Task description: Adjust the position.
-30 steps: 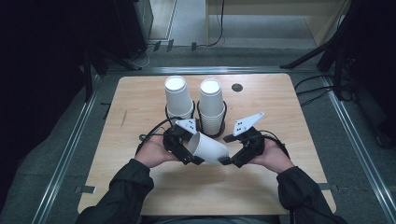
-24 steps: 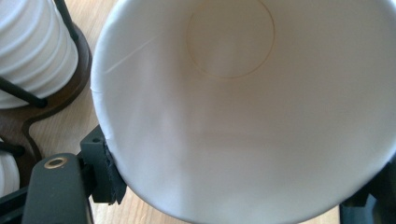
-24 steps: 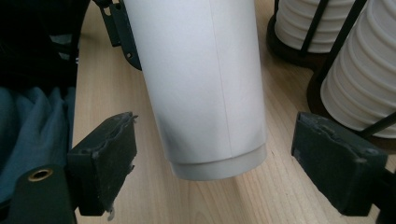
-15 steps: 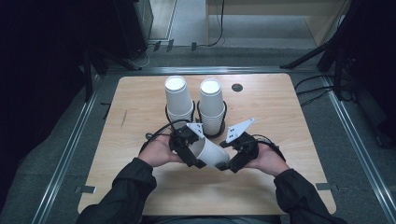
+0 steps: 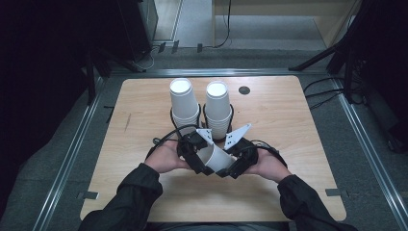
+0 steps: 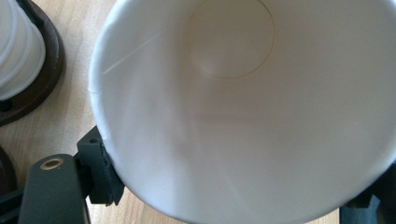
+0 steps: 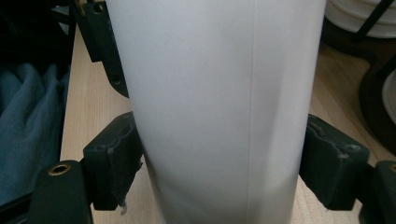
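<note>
A white paper cup (image 5: 217, 158) lies tilted on its side between both grippers, low over the wooden table (image 5: 298, 125). My left gripper (image 5: 201, 163) is shut on the cup's rim end; in the left gripper view I look into the cup's open mouth (image 6: 243, 107), with a pad (image 6: 100, 172) pressed on its wall. My right gripper (image 5: 230, 168) has just been closing its jaws, and in the right gripper view both pads (image 7: 116, 158) press the sides of the cup's wall (image 7: 219, 102).
Two stacks of white cups (image 5: 184, 103) (image 5: 217, 106) stand upside down in dark ring holders just behind the hands. A small black disc (image 5: 244, 90) sits near the table's far edge. Metal rails run along both sides of the table.
The right gripper has come in toward the cup and closed its jaws on it. Both hands and the cup have shifted slightly toward the front edge.
</note>
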The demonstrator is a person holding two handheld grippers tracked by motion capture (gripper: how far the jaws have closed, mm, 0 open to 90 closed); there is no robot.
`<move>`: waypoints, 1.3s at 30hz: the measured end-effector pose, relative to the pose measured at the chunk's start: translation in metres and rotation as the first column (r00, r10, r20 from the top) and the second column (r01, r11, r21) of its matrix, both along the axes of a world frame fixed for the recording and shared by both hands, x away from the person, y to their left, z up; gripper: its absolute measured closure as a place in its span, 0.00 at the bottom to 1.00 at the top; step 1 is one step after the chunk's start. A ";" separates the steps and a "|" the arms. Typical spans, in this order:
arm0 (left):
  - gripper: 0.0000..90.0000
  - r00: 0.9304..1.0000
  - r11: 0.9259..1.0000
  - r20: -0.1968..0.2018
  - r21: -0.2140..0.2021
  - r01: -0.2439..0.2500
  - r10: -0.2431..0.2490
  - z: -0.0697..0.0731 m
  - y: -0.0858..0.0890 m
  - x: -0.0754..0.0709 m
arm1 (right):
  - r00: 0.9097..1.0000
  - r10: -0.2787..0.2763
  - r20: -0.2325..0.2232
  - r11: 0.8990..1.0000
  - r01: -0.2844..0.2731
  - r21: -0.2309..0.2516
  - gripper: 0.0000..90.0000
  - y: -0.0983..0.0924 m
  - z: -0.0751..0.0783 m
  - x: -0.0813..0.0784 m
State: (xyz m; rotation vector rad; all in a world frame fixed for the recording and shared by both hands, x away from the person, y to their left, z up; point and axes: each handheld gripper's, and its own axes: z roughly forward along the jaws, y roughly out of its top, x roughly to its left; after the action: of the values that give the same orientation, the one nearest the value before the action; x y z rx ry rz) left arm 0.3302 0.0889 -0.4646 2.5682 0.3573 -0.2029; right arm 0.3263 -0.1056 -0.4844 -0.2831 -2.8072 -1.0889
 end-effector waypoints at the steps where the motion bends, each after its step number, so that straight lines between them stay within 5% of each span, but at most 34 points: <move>1: 0.17 1.000 1.000 0.000 0.001 -0.004 0.004 -0.001 0.000 0.001 | 1.000 -0.003 0.002 1.000 0.003 -0.004 0.24 0.000 0.000 0.000; 9: 0.12 1.000 1.000 0.018 -0.025 -0.018 0.019 0.001 0.000 -0.001 | 1.000 -0.004 0.009 1.000 0.004 0.002 0.25 -0.002 0.002 -0.002; 13: 0.09 0.999 0.998 0.001 -0.036 -0.048 0.048 0.001 0.002 0.000 | 1.000 -0.006 -0.013 1.000 0.006 0.003 0.25 -0.004 0.004 0.000; 15: 0.03 0.997 0.996 0.025 -0.048 -0.075 0.076 0.003 0.004 0.001 | 1.000 -0.015 -0.018 1.000 0.015 -0.001 0.25 -0.007 0.005 0.002; 22: 0.03 0.996 0.990 0.013 -0.113 -0.090 0.092 0.009 0.014 0.004 | 0.999 -0.046 -0.010 0.999 0.046 0.028 0.25 -0.018 0.012 0.005; 28: 0.03 0.994 0.986 0.049 -0.142 -0.092 0.100 0.010 0.020 0.002 | 0.997 -0.078 -0.009 0.996 0.079 0.051 0.25 -0.028 0.019 0.007; 36: 0.02 0.989 0.970 0.048 -0.206 -0.125 0.138 0.012 0.028 0.002 | 0.993 -0.118 -0.015 0.987 0.119 0.104 0.24 -0.041 0.026 0.010; 39: 0.02 0.985 0.955 0.050 -0.257 -0.149 0.167 0.015 0.030 0.001 | 0.992 -0.128 -0.018 0.982 0.130 0.134 0.24 -0.044 0.030 0.011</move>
State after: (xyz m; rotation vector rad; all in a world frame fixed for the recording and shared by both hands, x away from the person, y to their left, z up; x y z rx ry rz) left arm 0.3314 0.1186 -0.4492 2.2776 0.4757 -0.0907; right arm 0.3373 -0.1501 -0.4547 -0.4603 -2.7236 -1.2942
